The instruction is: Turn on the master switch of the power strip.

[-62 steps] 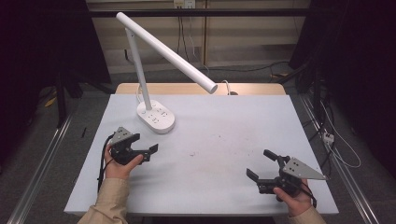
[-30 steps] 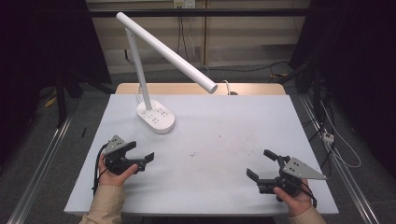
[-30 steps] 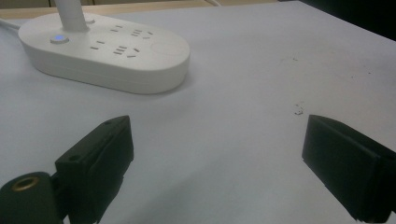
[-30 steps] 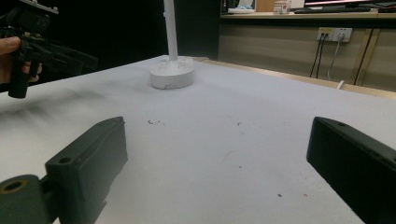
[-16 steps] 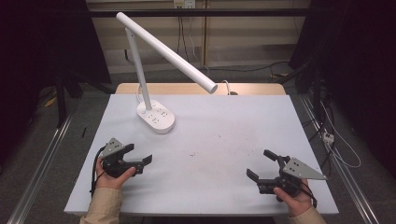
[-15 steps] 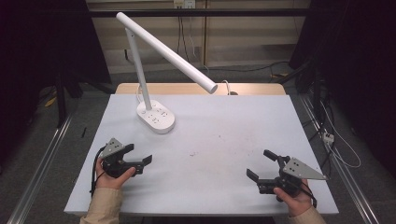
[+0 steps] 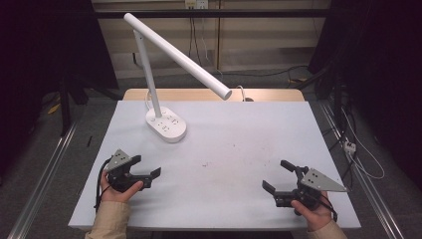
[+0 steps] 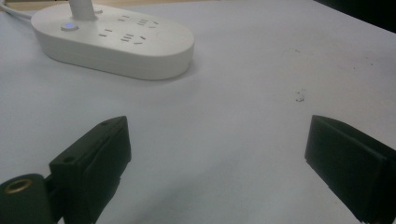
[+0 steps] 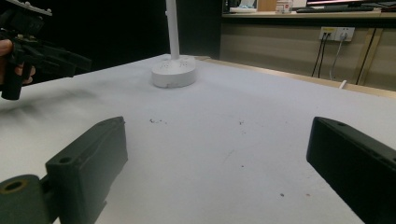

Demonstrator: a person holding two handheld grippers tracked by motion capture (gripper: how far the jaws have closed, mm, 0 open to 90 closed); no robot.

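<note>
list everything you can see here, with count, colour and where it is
lamp: 1, white, far left of the table, arm slanting right
lamp base: 1, white, oval with sockets and a lit blue button
table: 1, pale grey top with small dark specks
cable: several, white and black, floor right of the table
left gripper: 1, black with a grey plate, near left, open, holding nothing
right gripper: 1, black with a grey plate, near right, open, holding nothing
hands: 2, beige sleeves, at the near edge
</note>
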